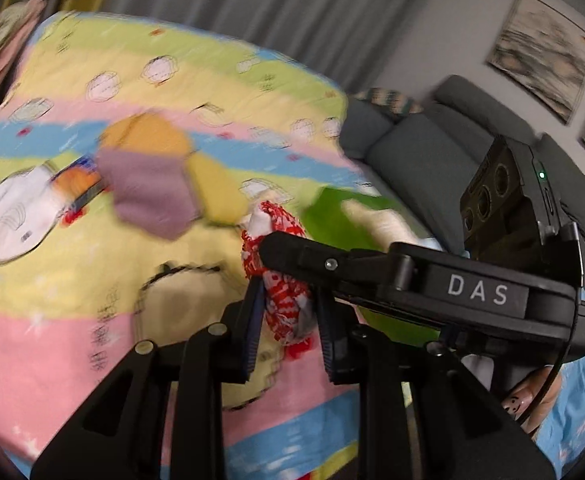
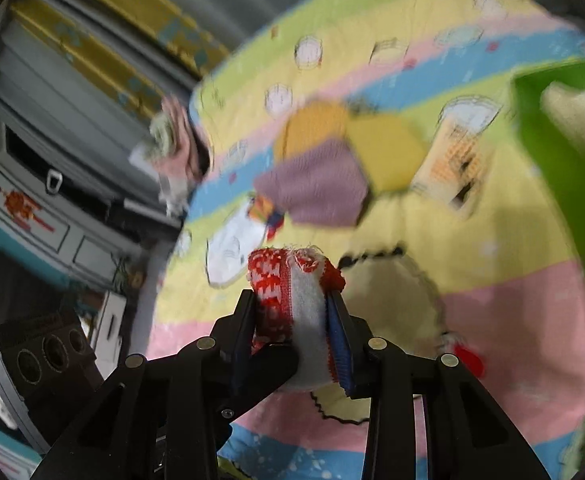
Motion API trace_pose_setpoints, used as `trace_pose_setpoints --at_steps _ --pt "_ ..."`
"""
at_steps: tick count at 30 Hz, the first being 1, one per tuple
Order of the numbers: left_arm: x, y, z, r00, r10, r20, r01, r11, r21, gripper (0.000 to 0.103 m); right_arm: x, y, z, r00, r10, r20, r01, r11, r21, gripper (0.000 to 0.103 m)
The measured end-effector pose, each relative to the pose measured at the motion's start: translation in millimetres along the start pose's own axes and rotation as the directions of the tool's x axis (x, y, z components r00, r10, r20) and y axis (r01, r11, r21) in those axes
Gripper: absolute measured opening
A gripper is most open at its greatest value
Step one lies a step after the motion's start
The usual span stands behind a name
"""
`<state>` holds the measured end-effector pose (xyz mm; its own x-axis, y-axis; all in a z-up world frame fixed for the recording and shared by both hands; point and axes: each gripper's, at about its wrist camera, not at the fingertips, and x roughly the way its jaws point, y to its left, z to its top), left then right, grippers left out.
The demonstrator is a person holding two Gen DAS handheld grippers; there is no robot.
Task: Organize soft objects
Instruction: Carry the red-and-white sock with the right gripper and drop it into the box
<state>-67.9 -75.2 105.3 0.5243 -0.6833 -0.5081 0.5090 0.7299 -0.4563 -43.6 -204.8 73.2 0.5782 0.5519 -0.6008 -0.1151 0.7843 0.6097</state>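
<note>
A red and white patterned sock (image 1: 288,308) is held above a pastel striped bedspread (image 1: 92,352). My left gripper (image 1: 288,296) is shut on its lower part. My right gripper (image 2: 294,300) is shut on the same sock (image 2: 292,292), and its black finger (image 1: 292,248) crosses the left wrist view from the right, pinching the sock's upper part. A pile of folded cloths in purple (image 1: 148,196), orange (image 1: 148,132) and yellow (image 1: 216,188) lies further back on the bed; it also shows in the right wrist view (image 2: 320,188). The frames are motion-blurred.
A green bin (image 1: 344,216) with a cream cloth in it stands at the right of the bed, also in the right wrist view (image 2: 564,168). A grey sofa (image 1: 420,152) is behind it. Crumpled pink clothes (image 2: 176,144) lie at the bed's far edge. A grey cabinet (image 2: 32,216) is left.
</note>
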Motion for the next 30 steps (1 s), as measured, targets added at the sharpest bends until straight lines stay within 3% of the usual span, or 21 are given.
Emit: trace_pose_setpoints --at_steps 6,9,16,22,30 --pt "32 -59 11 0.991 -0.131 -0.015 0.132 0.987 0.090 0.023 -77 -14 8 0.979 -0.106 0.176 0.106 0.994 0.004 0.038" --pt "53 -88 13 0.983 -0.179 -0.039 0.183 0.974 0.134 0.023 -111 -26 8 0.949 -0.184 0.255 0.182 0.983 0.032 0.038" --pt "94 -139 17 0.960 -0.256 -0.118 0.274 0.944 0.182 0.023 -171 -68 11 0.893 -0.283 0.349 0.246 0.958 0.149 0.038" --pt "127 -160 10 0.937 -0.284 -0.205 0.320 0.932 0.172 0.023 -199 -99 6 0.849 -0.382 0.365 0.312 0.920 0.238 0.038" --pt "156 -166 -5 0.908 -0.282 -0.310 0.328 0.939 0.107 0.021 -208 -147 2 0.844 -0.458 0.280 0.356 0.868 0.346 0.038"
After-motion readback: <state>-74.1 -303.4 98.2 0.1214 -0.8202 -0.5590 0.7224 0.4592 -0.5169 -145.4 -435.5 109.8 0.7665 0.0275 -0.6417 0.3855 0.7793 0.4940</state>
